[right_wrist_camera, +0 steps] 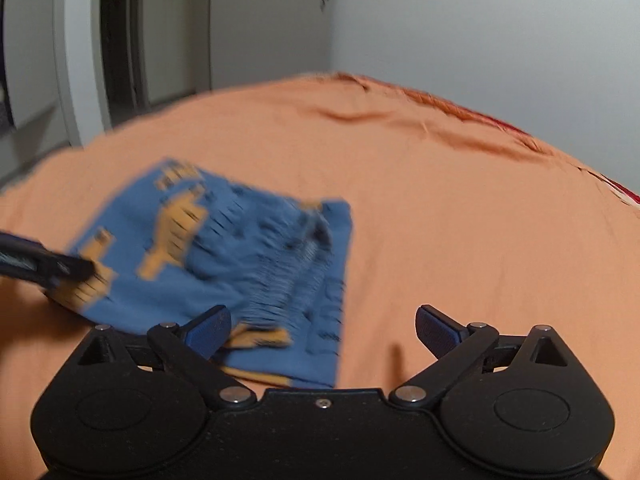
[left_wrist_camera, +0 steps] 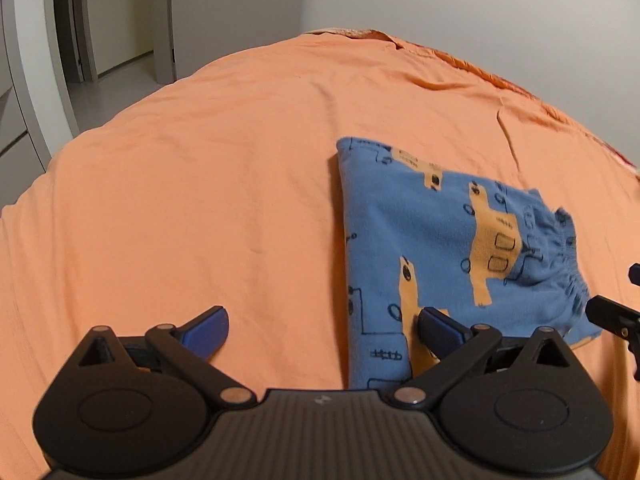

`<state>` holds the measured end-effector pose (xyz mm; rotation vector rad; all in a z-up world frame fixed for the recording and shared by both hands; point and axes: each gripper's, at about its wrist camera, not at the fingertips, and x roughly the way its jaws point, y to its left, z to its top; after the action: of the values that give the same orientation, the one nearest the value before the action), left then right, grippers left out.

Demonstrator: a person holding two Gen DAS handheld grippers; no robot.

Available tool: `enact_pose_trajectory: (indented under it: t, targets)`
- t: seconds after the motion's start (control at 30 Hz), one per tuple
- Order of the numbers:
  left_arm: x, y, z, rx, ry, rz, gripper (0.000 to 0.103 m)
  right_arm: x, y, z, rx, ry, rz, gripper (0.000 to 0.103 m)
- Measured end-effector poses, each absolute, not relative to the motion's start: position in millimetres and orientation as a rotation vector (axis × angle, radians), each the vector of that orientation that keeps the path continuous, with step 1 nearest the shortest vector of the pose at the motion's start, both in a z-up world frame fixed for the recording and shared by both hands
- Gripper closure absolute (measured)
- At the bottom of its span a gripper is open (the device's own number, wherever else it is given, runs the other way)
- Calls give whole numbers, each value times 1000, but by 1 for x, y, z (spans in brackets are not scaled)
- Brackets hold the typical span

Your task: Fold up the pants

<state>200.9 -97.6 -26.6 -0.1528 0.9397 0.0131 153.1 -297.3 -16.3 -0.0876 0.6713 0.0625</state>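
Observation:
The blue pants (left_wrist_camera: 432, 248) with an orange vehicle print lie folded into a compact rectangle on the orange bed sheet (left_wrist_camera: 200, 184). My left gripper (left_wrist_camera: 324, 330) is open and empty, its right finger over the pants' near left edge. The right gripper's black tip (left_wrist_camera: 616, 320) shows at the far right, beside the gathered waistband. In the right wrist view the pants (right_wrist_camera: 224, 264) are blurred, lying left of centre. My right gripper (right_wrist_camera: 324, 330) is open and empty, its left finger over the pants' near edge. The left gripper's finger (right_wrist_camera: 40, 264) reaches in from the left.
The bed sheet (right_wrist_camera: 460, 220) spreads wide around the pants. A white wall (left_wrist_camera: 480, 8) runs behind the bed. A door frame and wardrobe (left_wrist_camera: 72, 40) stand at the far left beyond the bed's edge.

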Motion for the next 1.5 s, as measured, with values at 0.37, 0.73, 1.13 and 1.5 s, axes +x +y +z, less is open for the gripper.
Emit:
enact_pose_trajectory:
  t: [0.37,0.73,1.13,1.5]
  targets:
    - [205,-95,-23,-167,931,21,0,166,-308,-24,243,840,192,35]
    - [210,-95,-27,-188,937,18,0,179,-316,-29,347,874,119,62]
    - [206,-105,-24,-123,911,-8,0,155,-325,-1,252,789,143,82]
    - [219,-101,-14,-100,808,11,0,159,-336,-1,183,699,174,34]
